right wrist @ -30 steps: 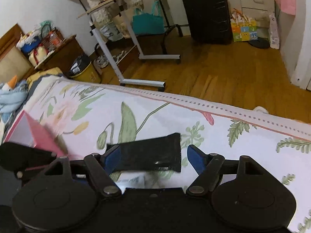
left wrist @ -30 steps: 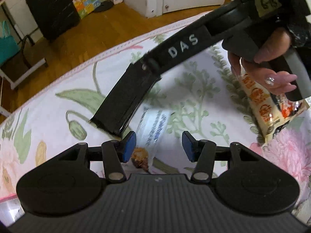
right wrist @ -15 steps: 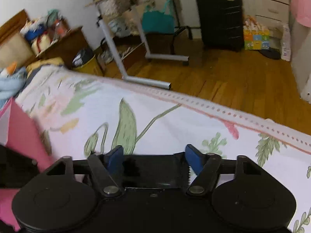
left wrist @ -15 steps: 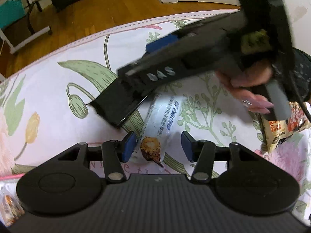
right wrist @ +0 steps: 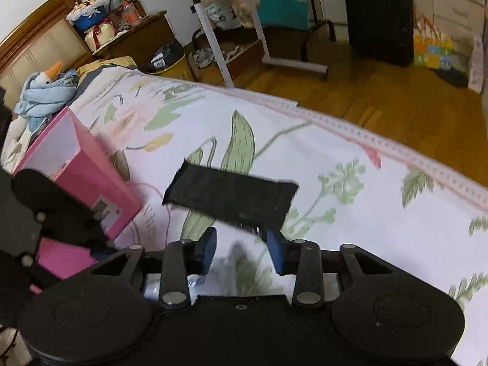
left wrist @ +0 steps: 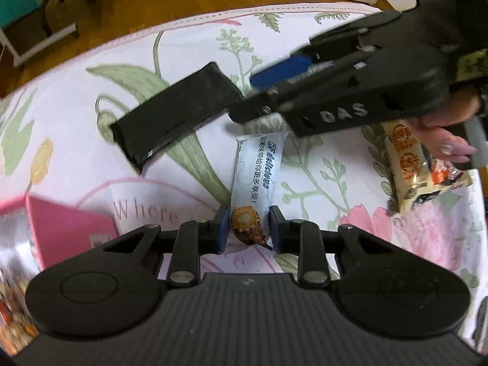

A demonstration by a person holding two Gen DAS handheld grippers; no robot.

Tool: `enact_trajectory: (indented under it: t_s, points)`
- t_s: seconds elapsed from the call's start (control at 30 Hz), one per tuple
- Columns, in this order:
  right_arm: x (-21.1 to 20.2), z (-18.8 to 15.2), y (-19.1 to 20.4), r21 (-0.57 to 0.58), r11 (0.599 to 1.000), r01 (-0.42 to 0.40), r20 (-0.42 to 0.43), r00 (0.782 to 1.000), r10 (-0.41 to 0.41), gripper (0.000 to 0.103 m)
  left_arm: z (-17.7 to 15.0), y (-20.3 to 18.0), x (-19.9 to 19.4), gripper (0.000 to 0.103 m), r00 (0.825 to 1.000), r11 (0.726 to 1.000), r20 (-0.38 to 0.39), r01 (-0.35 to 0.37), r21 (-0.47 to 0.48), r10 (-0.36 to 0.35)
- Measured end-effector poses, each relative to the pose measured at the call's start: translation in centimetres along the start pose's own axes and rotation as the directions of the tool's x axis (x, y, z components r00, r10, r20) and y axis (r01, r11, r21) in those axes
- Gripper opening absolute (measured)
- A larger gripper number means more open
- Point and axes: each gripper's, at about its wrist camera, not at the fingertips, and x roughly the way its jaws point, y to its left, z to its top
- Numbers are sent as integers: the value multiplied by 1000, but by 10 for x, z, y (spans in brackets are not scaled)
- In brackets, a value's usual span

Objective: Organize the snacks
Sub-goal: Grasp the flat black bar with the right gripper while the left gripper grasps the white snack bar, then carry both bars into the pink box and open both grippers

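Left gripper [left wrist: 247, 230] closing on the white snack bar [left wrist: 254, 187] at lower centre, pads against its near end. Right gripper [right wrist: 241, 251] closing too, half open, nothing between the pads; black packet [right wrist: 231, 199] flat on the bedsheet [right wrist: 335, 213] just beyond. Pink box [right wrist: 76, 167] at left.

Pink box [right wrist: 82, 177] blocks left; bedspread [right wrist: 350, 222] open rightward
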Motion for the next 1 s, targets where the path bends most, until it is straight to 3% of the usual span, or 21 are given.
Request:
enact_trajectory:
  t_s: [0.03, 0.1, 0.23, 0.33, 0.53, 0.63, 0.7, 0.83, 0.93, 1.0]
  points:
    - [4, 3, 5, -35, 999, 30, 8, 1000, -30, 68, -3, 2, -3, 26, 1000, 1000, -3, 13, -19, -13]
    - [15, 6, 17, -144, 983, 110, 22, 994, -108, 77, -10, 4, -9, 26, 1000, 999, -4, 28, -36, -29]
    - [31, 9, 33, -351, 928, 124, -10, 991, -136, 76, -17, 0, -13, 26, 1000, 1000, -3, -1, -25, 1]
    - [36, 17, 33, -385, 917, 105, -21, 992, -122, 76, -20, -1, -12, 26, 1000, 1000, -1, -15, -23, 15]
    - [48, 33, 45, -527, 846, 80, -44, 992, -121, 78, -25, -9, -10, 26, 999, 998, 1, -55, 40, 55]
    - [67, 40, 46, -493, 868, 50, -82, 991, -103, 83, -28, -9, -11, 26, 1000, 999, -2, -29, 41, 29]
    - [77, 40, 48, -473, 879, 54, -63, 994, -95, 89, -31, -6, -12, 26, 1000, 1000, -10, -6, 23, 6]
    - [73, 36, 45, -385, 922, 23, -73, 996, -55, 75, -37, -1, -17, 26, 1000, 1000, 3, 5, -11, -4]
    - [65, 29, 45, -316, 946, 67, -79, 992, -97, 71, -39, 1, -21, 26, 1000, 1000, 24, 1, -27, 0]
    - [52, 17, 43, -198, 976, 87, -74, 992, -103, 70, -42, 0, -25, 26, 1000, 1000, 26, 2, -26, -2]
